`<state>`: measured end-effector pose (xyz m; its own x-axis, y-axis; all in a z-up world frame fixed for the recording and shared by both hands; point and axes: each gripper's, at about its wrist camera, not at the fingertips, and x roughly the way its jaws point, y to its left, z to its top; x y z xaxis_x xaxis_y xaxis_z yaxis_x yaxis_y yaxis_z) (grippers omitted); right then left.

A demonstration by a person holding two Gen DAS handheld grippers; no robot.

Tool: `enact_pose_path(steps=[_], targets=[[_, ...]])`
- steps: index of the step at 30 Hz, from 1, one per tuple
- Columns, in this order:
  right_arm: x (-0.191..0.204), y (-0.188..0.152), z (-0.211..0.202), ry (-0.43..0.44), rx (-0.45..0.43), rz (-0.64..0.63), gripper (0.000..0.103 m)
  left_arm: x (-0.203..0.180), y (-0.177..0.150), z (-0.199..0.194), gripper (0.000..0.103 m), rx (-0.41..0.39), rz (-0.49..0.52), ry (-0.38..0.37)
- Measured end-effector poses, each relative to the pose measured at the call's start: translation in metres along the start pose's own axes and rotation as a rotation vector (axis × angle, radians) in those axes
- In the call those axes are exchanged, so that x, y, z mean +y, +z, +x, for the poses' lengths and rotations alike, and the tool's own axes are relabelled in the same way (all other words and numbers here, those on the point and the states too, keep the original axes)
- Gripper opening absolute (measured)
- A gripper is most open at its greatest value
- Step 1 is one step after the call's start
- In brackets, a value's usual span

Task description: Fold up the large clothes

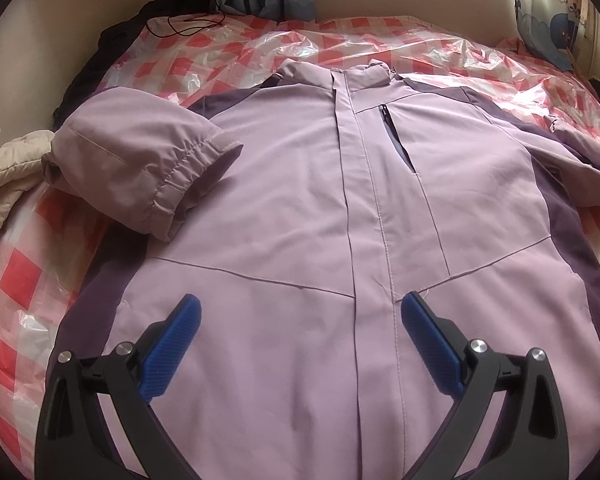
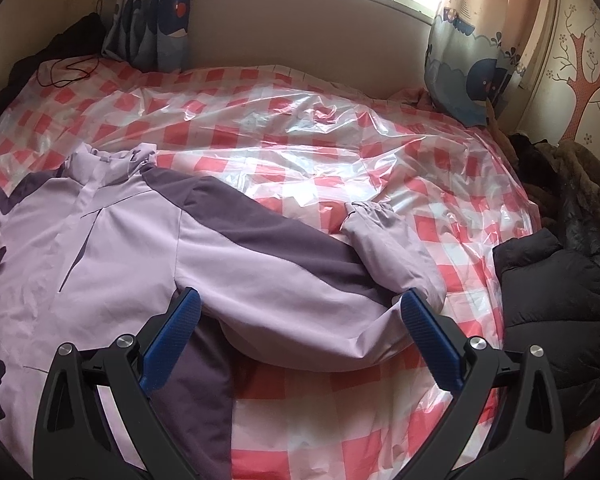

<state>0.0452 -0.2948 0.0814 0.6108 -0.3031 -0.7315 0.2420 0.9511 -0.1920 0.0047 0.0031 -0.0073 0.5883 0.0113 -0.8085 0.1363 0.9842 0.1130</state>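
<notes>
A lilac jacket (image 1: 300, 200) with dark purple side panels lies front up on the bed, collar pointing away. Its left sleeve (image 1: 140, 160) is folded in, the cuff resting on the chest. My left gripper (image 1: 300, 316) hovers open above the lower front near the zip placket, holding nothing. In the right wrist view the jacket (image 2: 100, 248) fills the left side and its right sleeve (image 2: 284, 280) stretches out sideways, bent back at the cuff (image 2: 372, 216). My right gripper (image 2: 300, 312) is open, its blue pads straddling this sleeve just above it.
The bed carries a red-and-white checked sheet under clear plastic (image 2: 300, 128). A black puffer coat (image 2: 556, 312) lies at the right edge, a cream quilted garment (image 1: 8, 168) at the left. Black cable (image 1: 184, 26) and dark clothes lie far left. Curtains (image 2: 468, 52) hang behind.
</notes>
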Motion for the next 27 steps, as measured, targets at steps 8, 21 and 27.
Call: enact_pose_path(steps=[8,21,27], targets=[[-0.013,0.027,0.022,-0.074,0.001,-0.022,0.097,-0.001,0.0,0.001,0.096,0.002,0.004,0.0],[-0.047,0.078,0.183,-0.343,0.33,-0.229,0.097,0.0,-0.001,0.01,0.096,0.033,-0.003,-0.027],[-0.145,0.05,0.2,-0.554,0.308,0.038,0.097,0.002,-0.001,0.014,0.096,0.046,-0.008,-0.026]])
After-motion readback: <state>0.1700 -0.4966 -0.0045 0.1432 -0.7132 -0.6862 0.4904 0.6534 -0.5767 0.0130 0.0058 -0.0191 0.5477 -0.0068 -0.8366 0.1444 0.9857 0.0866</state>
